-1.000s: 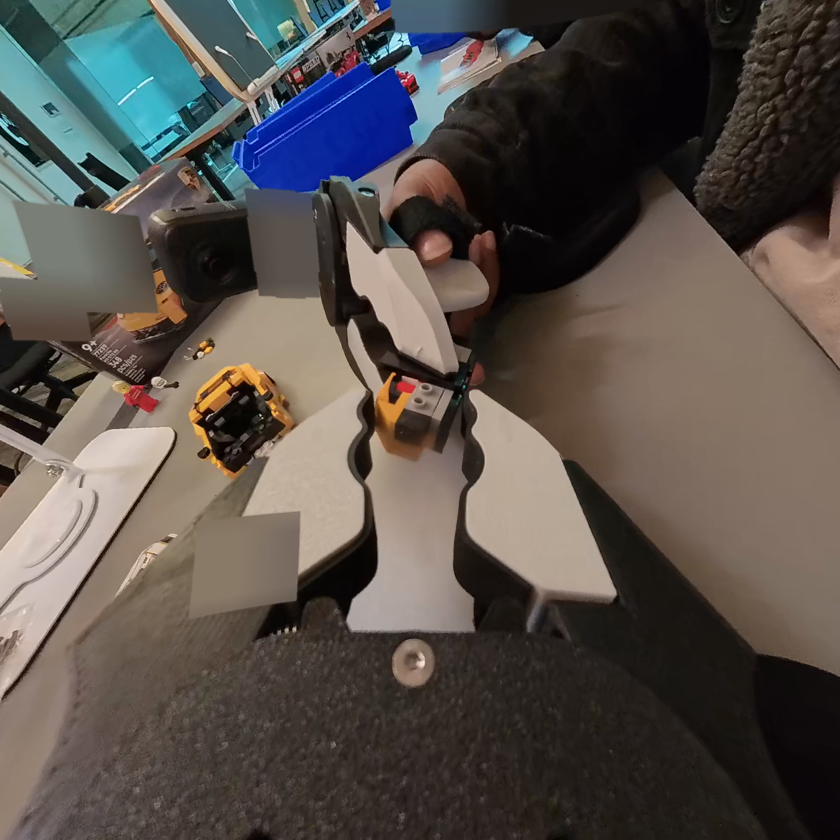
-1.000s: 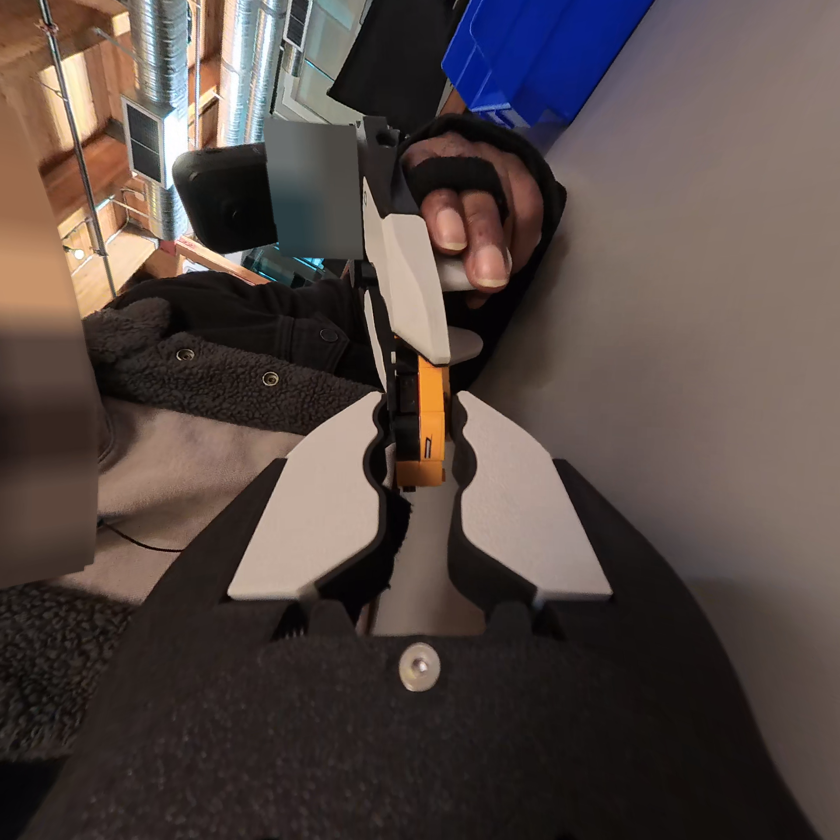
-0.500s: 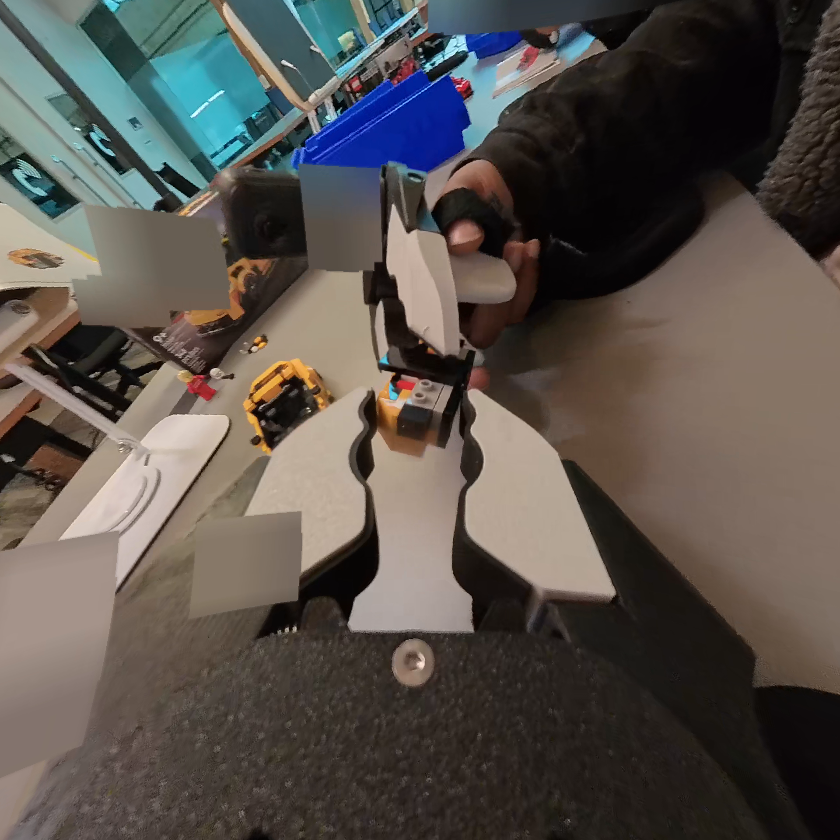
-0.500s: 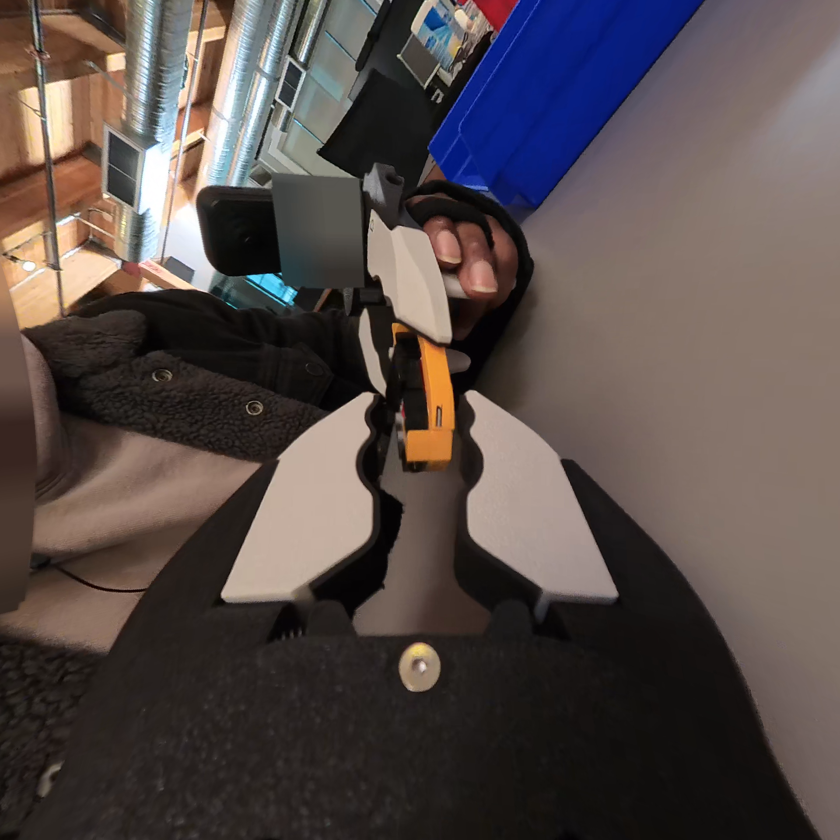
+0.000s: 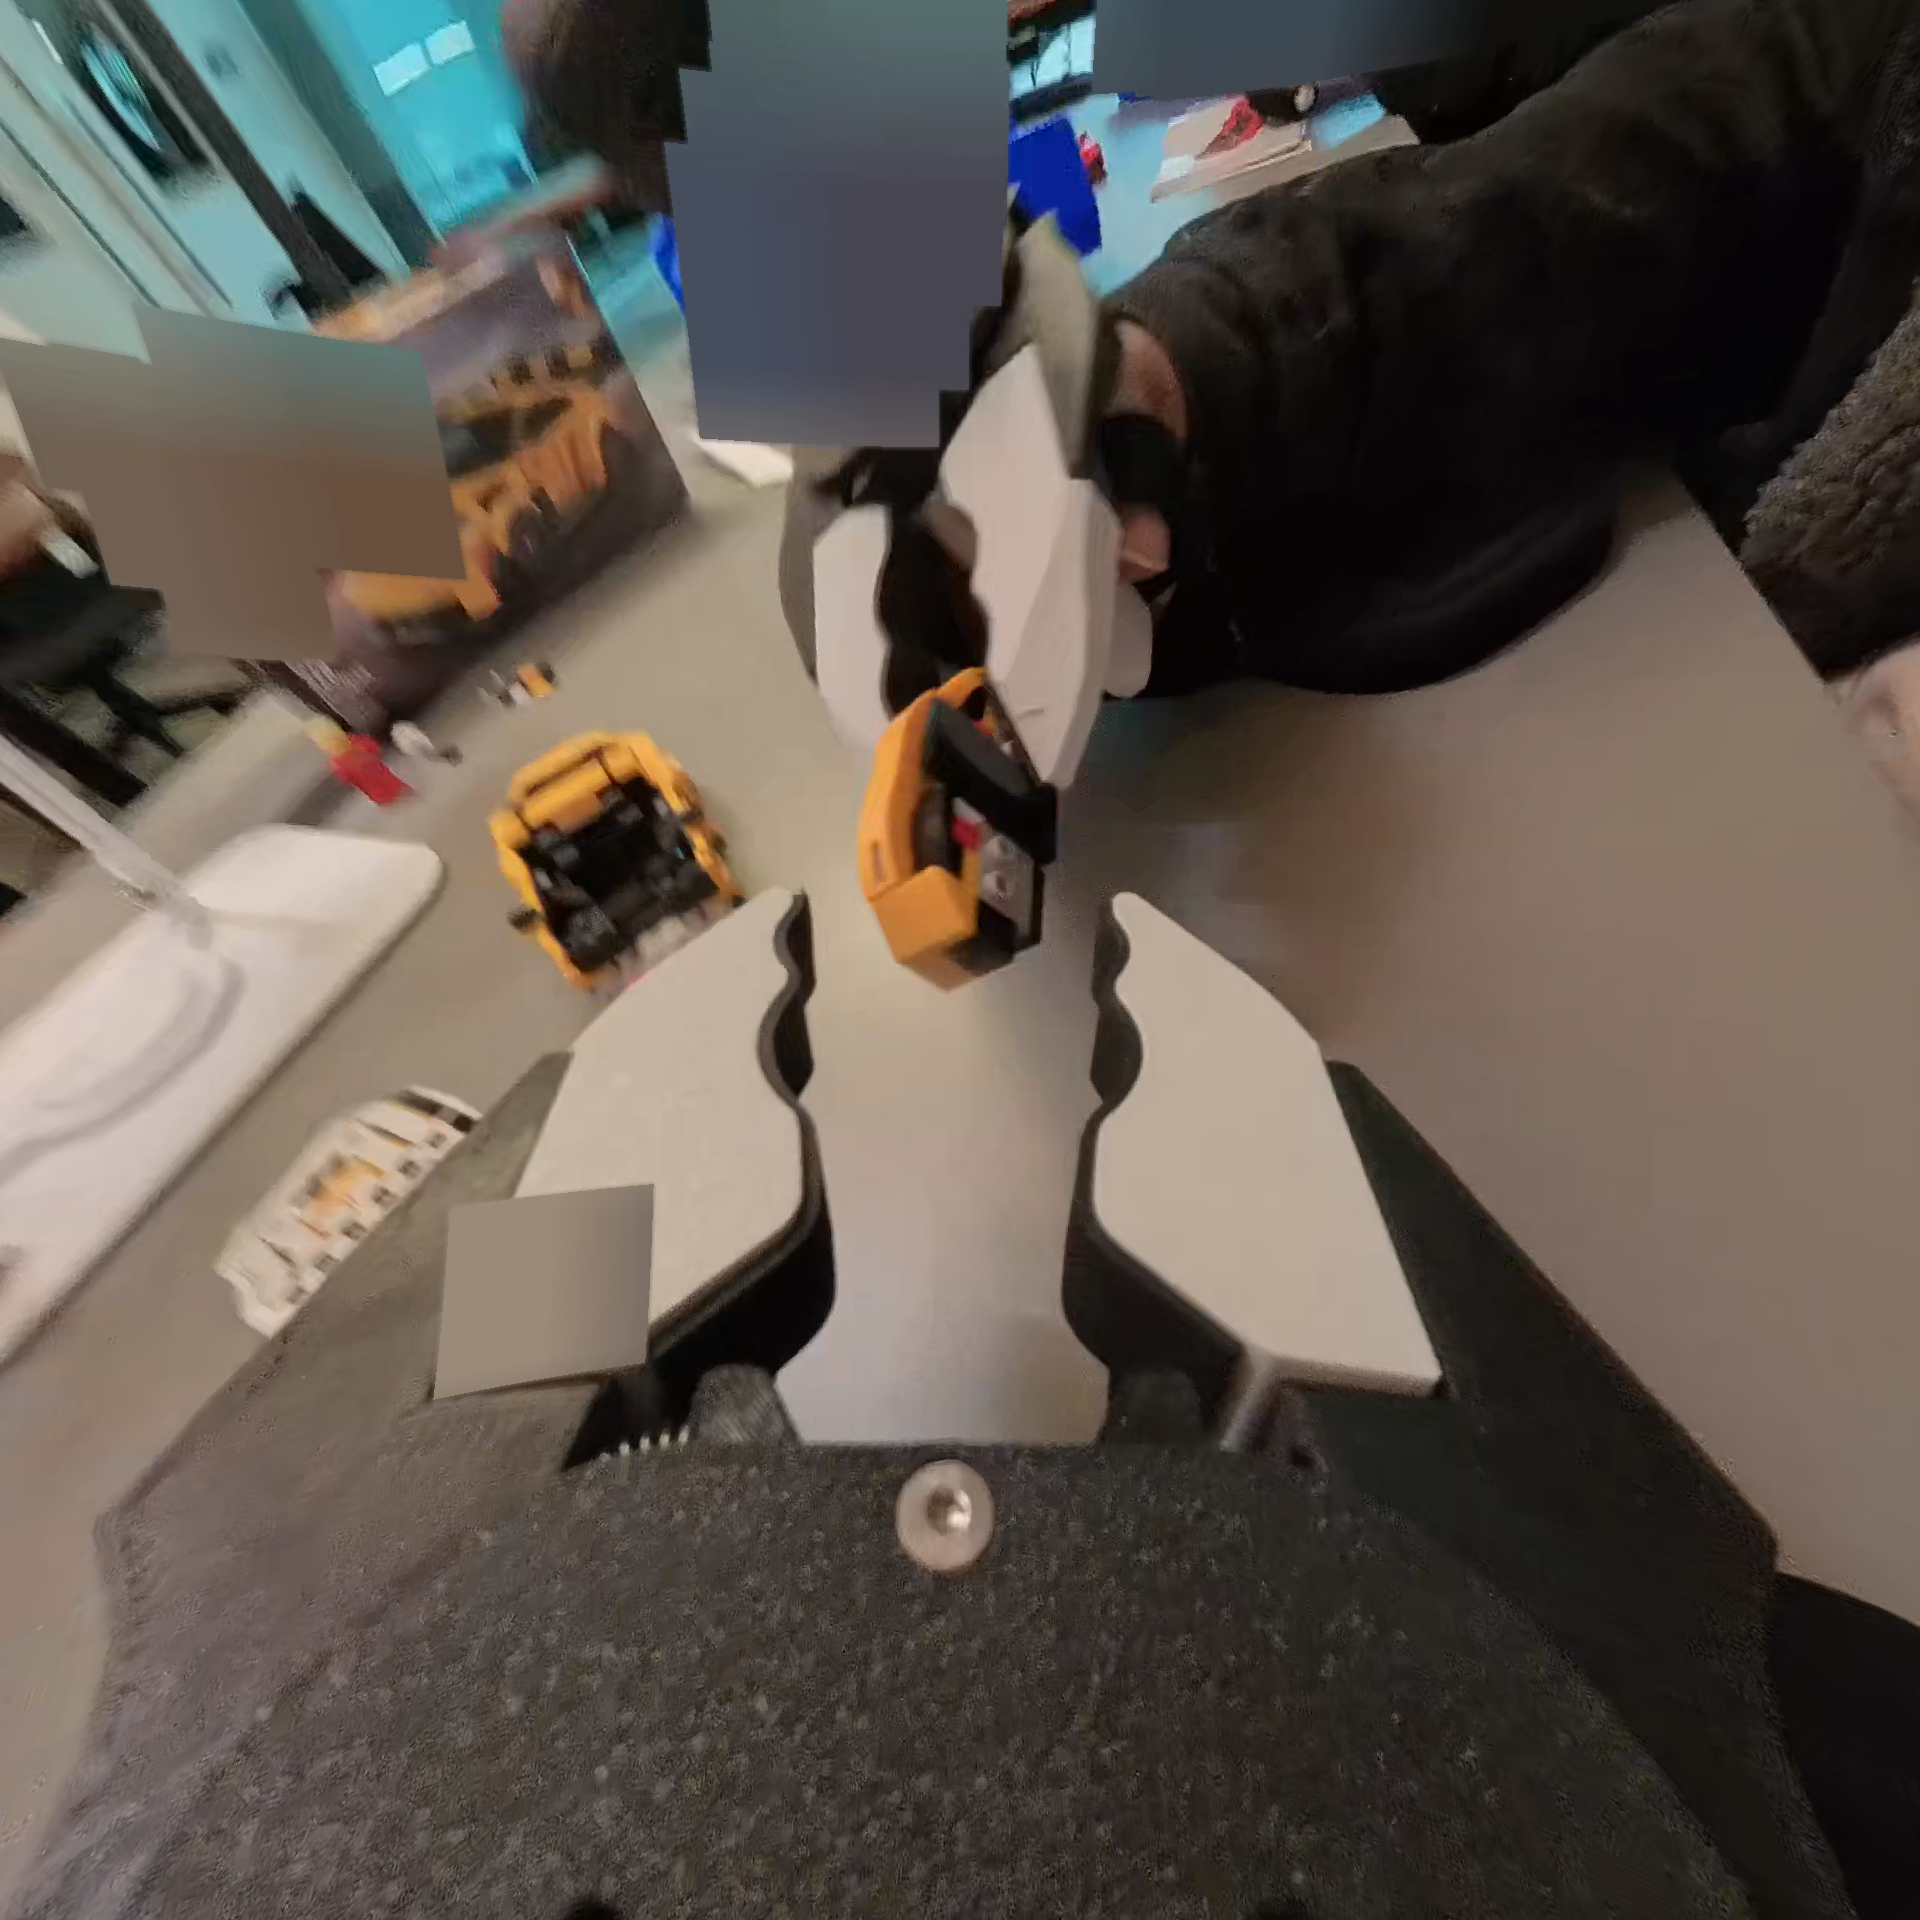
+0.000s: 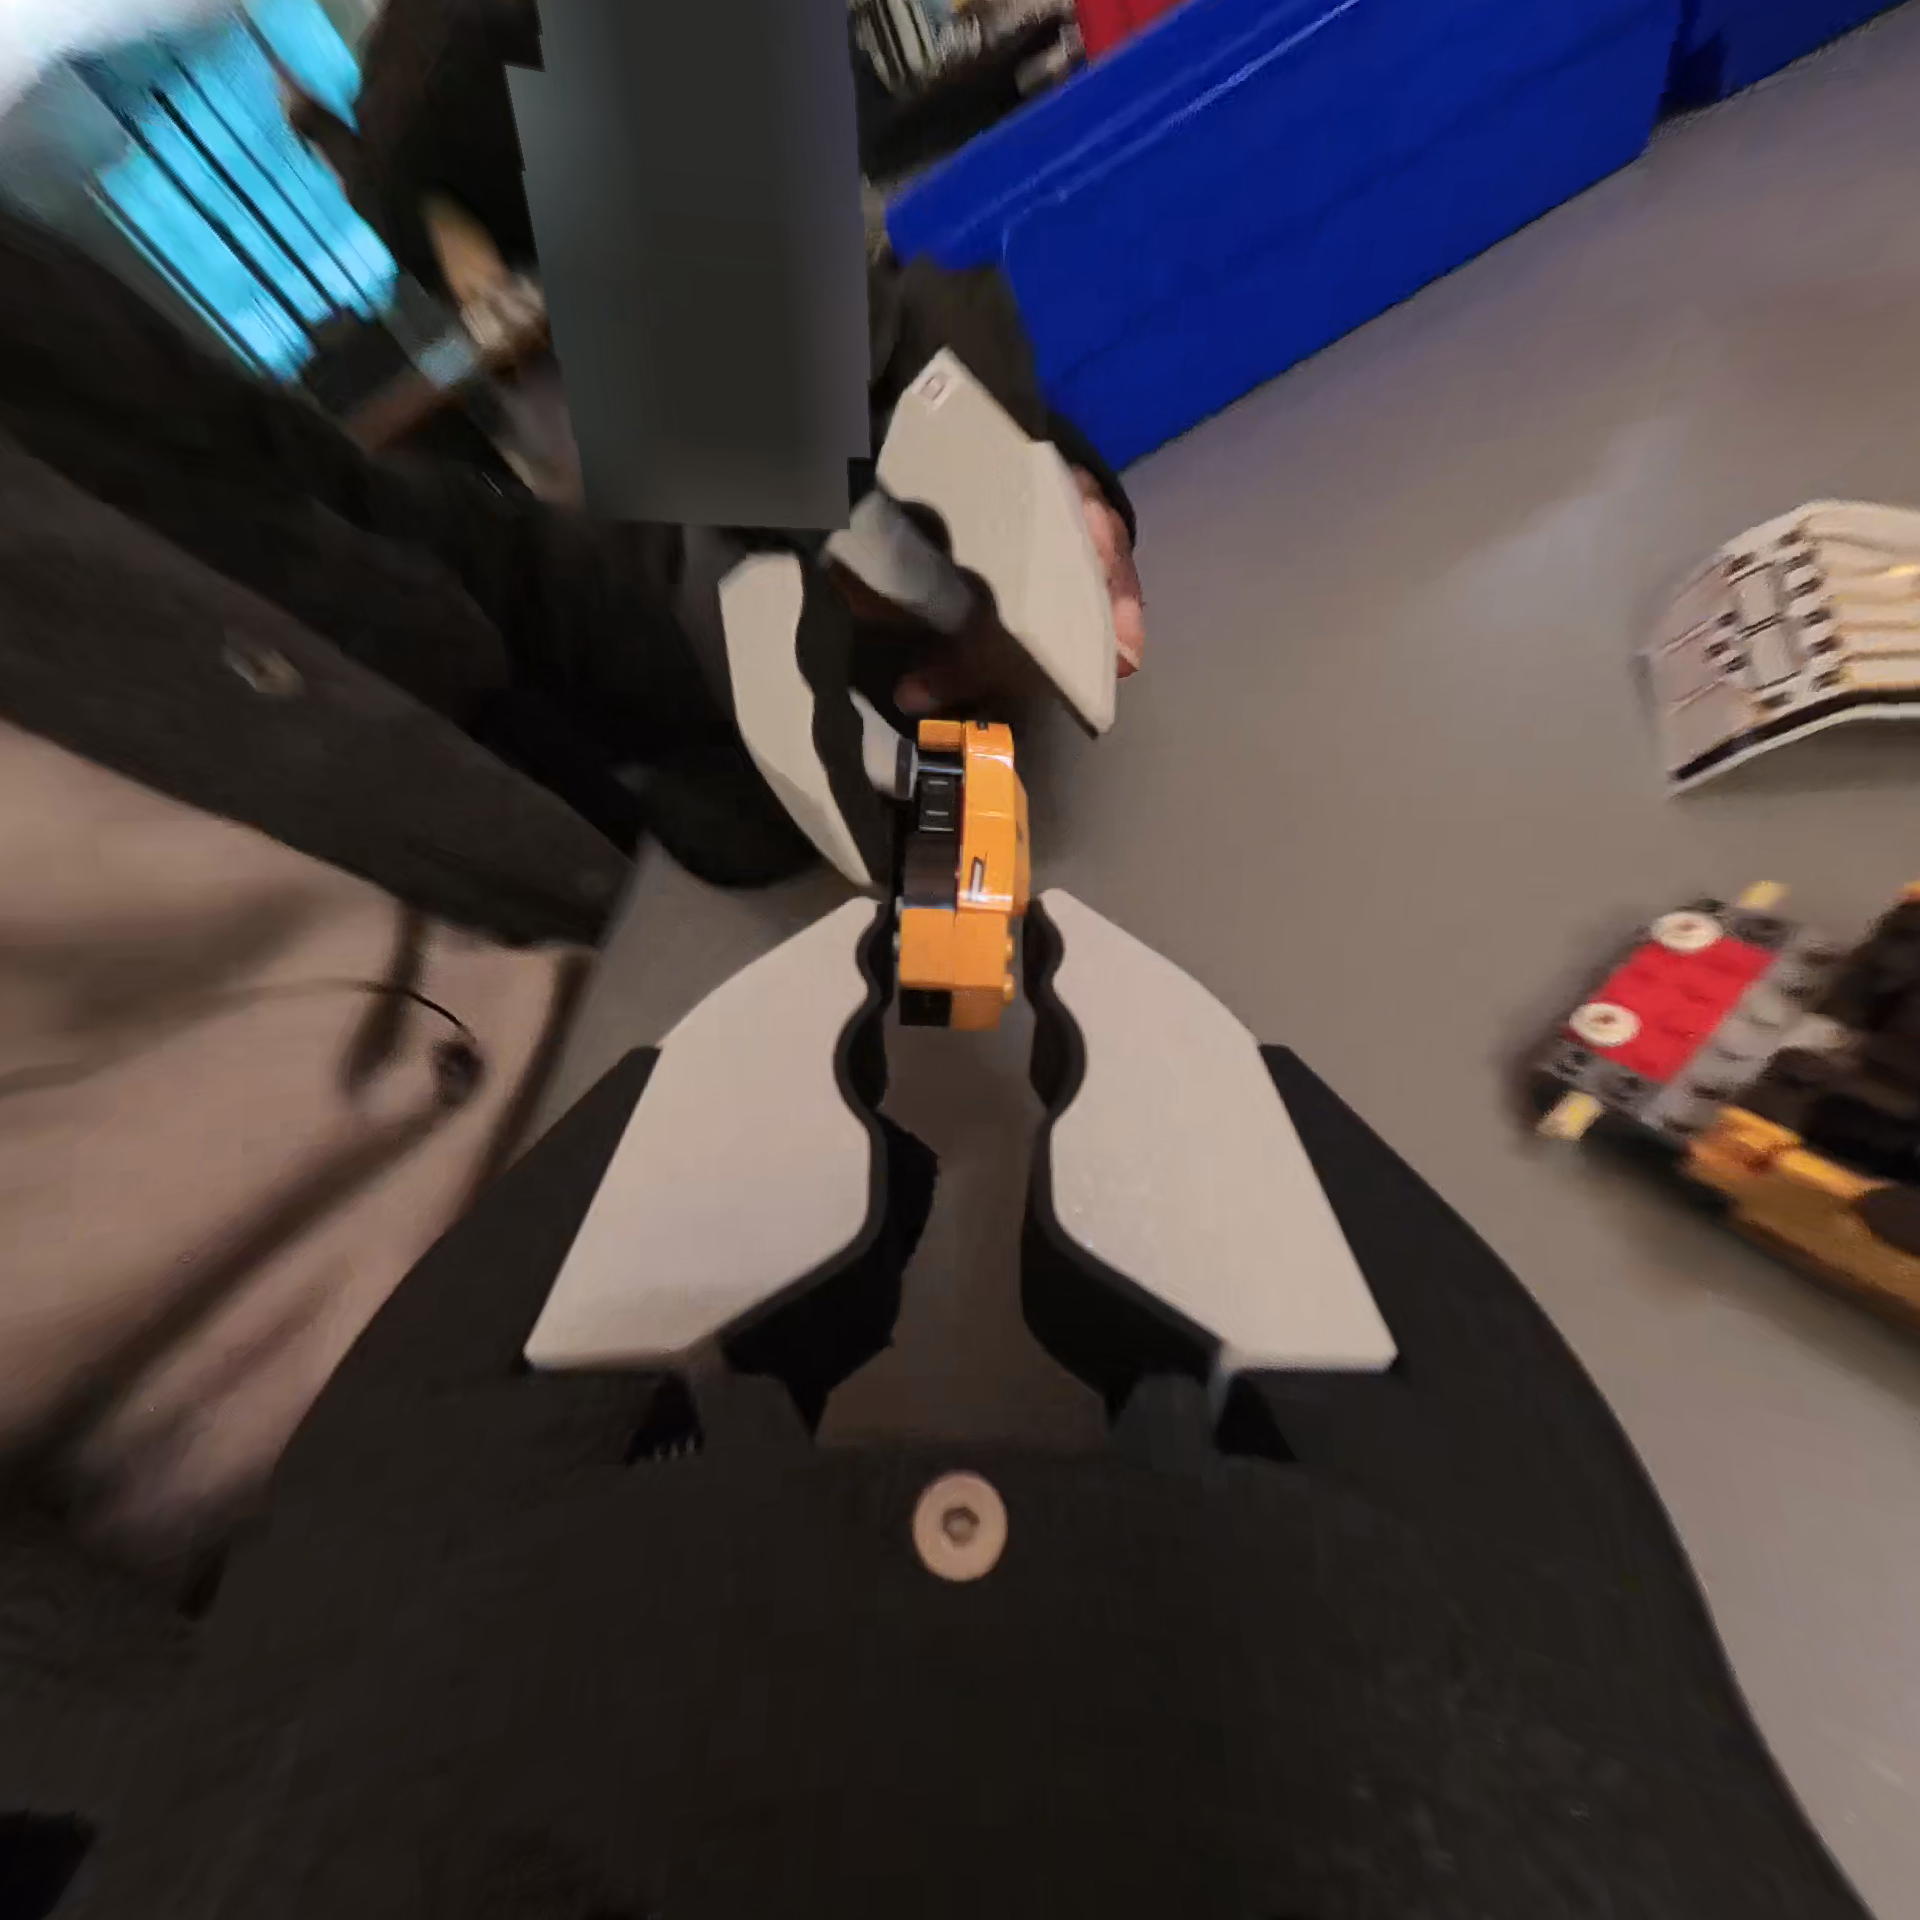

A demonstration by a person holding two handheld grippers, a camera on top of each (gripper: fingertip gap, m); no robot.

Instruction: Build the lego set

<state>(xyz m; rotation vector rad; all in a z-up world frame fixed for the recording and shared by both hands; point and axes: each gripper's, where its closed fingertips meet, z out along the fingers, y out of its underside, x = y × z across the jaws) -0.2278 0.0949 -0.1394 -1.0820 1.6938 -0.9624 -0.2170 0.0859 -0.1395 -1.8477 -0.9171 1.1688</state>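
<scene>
- Jaws of the left gripper (image 5: 956, 914) are seen spread wide at the centre of the left wrist view; nothing is gripped between them.
- Jaws of the right gripper (image 6: 961, 920) are drawn in narrowly and are closed on the orange and black lego sub-assembly (image 6: 961, 883), which is pinched at the very fingertips at the centre of the right wrist view.
- The same sub-assembly is shown in the left wrist view just above the left fingertips, raised off the grey table (image 5: 1455, 935) and hung from the white fingers (image 5: 1039, 603) of the right gripper.
- A gloved hand (image 5: 1143, 488) in a dark sleeve is shown behind those fingers, at upper right.
- A yellow and black car section (image 5: 613, 852) is laid on the table left of centre, with small loose pieces (image 5: 369, 774) further left and the set's box (image 5: 540, 457) at upper left.
- A red and grey chassis (image 6: 1683, 1018) is seen at the right edge of the right wrist view, below an open instruction booklet (image 6: 1787, 644).
- Blue bins (image 6: 1299, 208) are placed along the top.
</scene>
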